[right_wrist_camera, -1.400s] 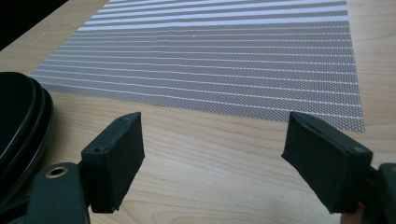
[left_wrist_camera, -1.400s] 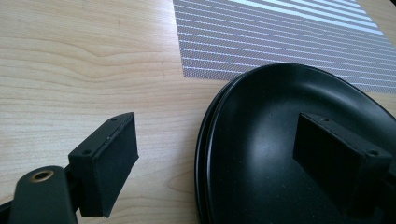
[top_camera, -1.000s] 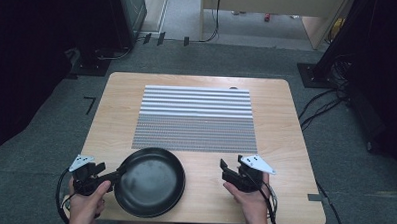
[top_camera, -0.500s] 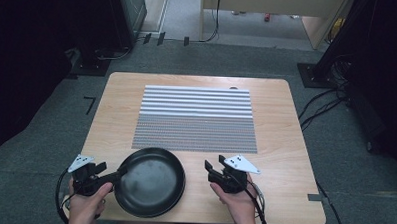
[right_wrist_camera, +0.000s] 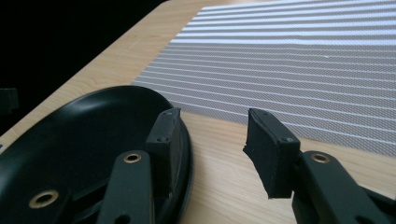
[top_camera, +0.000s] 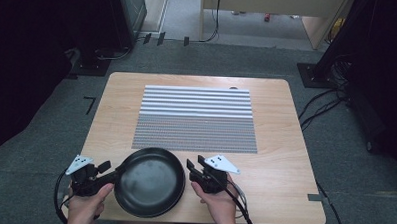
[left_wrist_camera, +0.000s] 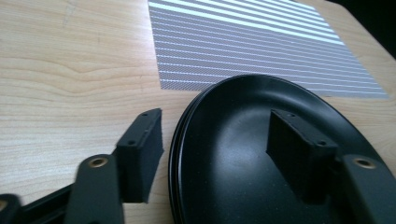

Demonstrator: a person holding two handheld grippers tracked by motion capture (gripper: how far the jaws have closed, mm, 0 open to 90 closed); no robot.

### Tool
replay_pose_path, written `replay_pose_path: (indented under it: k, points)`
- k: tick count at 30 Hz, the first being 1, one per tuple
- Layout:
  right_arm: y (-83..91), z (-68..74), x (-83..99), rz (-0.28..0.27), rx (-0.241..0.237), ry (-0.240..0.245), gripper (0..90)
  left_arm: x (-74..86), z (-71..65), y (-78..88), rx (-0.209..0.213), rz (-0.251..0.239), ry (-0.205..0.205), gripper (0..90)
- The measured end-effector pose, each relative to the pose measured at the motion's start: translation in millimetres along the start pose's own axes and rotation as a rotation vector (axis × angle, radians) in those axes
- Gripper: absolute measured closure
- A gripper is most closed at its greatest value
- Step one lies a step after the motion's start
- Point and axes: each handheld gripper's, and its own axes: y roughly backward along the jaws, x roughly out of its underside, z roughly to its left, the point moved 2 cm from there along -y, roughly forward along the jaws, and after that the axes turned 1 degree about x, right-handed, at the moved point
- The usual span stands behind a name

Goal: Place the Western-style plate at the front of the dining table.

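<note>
My left gripper (top_camera: 106, 173) and right gripper (top_camera: 193, 172) are both gaping wide, each straddling the black pan's (top_camera: 150, 181) rim.

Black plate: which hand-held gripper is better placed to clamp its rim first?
Probably the left hand-held gripper: its open jaws straddle the black plate's rim, one inside and one outside. The right hand-held gripper, also open, has one jaw at the rim and the other over bare table.

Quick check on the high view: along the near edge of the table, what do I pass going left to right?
Left tool → black plate → right tool → bare wooden table.
</note>
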Motion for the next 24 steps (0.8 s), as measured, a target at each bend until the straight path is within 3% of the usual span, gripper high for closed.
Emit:
replay_pose_path:
  k: [4, 6, 9, 10, 15, 20, 24]
  points:
    - [-4.8, 10.5, 0.4, -0.007, -0.018, -0.011, 57.0, -0.1, 1.3, 1.6, 0.028, 0.003, -0.005, 46.8]
    - [-10.0, 17.7, 2.5, -0.005, -0.041, -0.033, 58.9, 0.5, 1.2, 0.4, 0.036, 0.02, -0.007, 47.0]
    - [-15.1, 23.4, 6.5, -0.014, 0.006, 0.011, 58.8, 1.4, 1.3, -1.6, 0.034, 0.044, -0.002, 48.0]
    - [-17.2, 24.2, 8.1, -0.004, 0.008, 0.003, 60.8, 1.8, 1.6, -1.8, 0.027, 0.054, -0.006, 49.0]
    - [-22.5, 22.5, 16.0, 0.073, -0.001, -0.025, 67.0, 3.2, 5.0, -3.8, 0.013, 0.075, -0.009, 55.5]
    - [-18.2, 15.8, 18.5, 0.083, -0.024, -0.069, 73.8, 5.2, 10.0, -8.2, 0.029, 0.117, -0.009, 54.2]
    - [-15.9, 13.5, 21.8, 0.127, -0.044, -0.12, 78.4, 4.6, 12.8, -5.8, 0.045, 0.127, -0.011, 62.9]
